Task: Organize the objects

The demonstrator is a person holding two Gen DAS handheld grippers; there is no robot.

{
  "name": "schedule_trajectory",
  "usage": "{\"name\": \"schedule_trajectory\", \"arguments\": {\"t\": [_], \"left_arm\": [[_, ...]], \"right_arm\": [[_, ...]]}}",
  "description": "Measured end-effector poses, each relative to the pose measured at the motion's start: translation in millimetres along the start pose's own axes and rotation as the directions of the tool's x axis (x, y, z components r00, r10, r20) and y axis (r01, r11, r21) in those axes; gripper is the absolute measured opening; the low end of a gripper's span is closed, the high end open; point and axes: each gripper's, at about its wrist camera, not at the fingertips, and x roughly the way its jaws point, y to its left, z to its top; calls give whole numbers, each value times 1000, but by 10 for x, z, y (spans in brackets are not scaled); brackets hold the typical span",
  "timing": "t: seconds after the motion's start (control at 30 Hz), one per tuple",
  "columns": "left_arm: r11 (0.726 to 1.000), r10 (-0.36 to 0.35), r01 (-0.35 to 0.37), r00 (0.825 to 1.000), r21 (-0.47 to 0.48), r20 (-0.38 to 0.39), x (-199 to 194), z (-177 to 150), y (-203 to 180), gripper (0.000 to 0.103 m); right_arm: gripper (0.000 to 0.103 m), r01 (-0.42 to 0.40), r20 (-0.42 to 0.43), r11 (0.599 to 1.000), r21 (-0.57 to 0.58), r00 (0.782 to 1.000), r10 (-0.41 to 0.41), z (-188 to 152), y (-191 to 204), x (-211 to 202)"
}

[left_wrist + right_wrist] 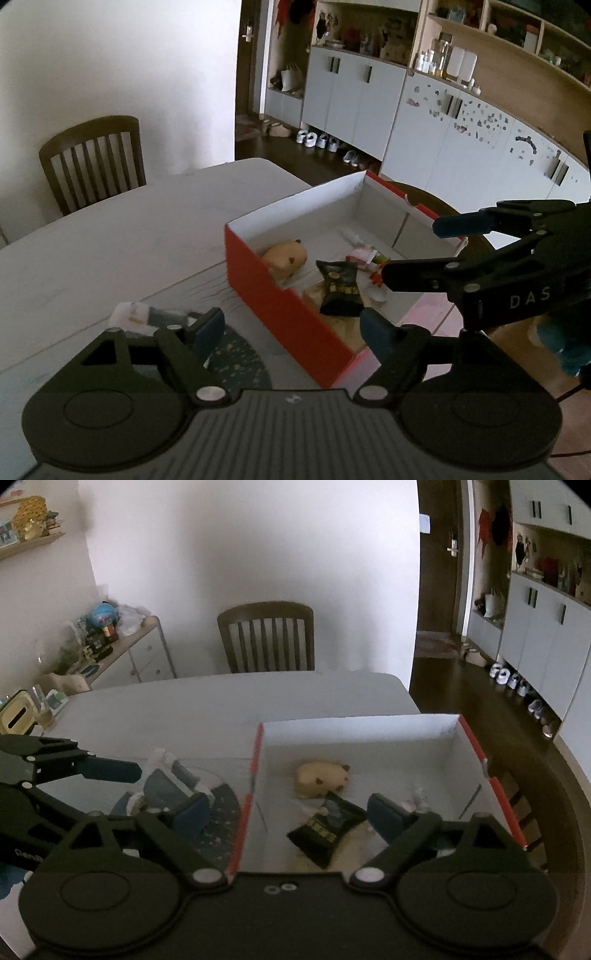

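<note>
White wall backs the pale desk (207, 701), with a slatted wooden chair (266, 638) pushed in at its far edge. The landmark is the red box (280, 314) with white inner walls, which sits open on the desk.

Left of the box, on the bare desk, lie a white-wrapped packet (131, 315) and a dark blue pouch with small gold specks (236, 363), the pouch just beside the box's red side wall. The left gripper (293, 326) hovers above that wall, one blue-padded finger over the pouch and the other over the box's near end; its jaws stand well apart with nothing between the pads.

Inside the box, toward its left side, rests a tan plush toy (321, 779). Nearer the middle a black snack packet with gold lettering (340, 291) lies tilted on a pale sheet, its upper end touching the plush in the right wrist view. Further right in the box sits a small pink-and-white wrapped item (364, 256); what it is cannot be made out.

The right gripper (286, 814) hangs over the box, jaws spread wide and empty, one finger outside the left wall and the other above the box floor. Right of the box, a second chair's curved back (554, 797) stands close against it, and beyond that white cabinets (461, 147) line the room with shoes (317, 140) on the floor below.
</note>
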Motion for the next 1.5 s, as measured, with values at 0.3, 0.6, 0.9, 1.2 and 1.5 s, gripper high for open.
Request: {"name": "schedule_trajectory", "arguments": {"t": [0.3,0.6,0.9,1.2,1.5], "left_arm": [[1000,-7,7,1000,-28,11,-253,-200,442,82],[998,-13,13,1000,-57,1,-380,-447,889,84],[998,-22,22,1000,-54,6,-405,-722,1211,103],[998,-31,30,1000,-54,-8,-203,-1027,1351,103],[1000,-9,8,998,-13,-56,205,-1267,1295,103]], "right_arm": [[96,-26,-14,1000,13,1000,26,-10,412,31],[96,-39,-52,999,-6,998,38,-67,854,179],[96,7,-61,999,-46,998,-10,-90,1173,378],[96,28,-118,999,-47,992,-34,-84,1265,745],[96,17,-173,997,-71,984,-29,-51,1291,1119]]}}
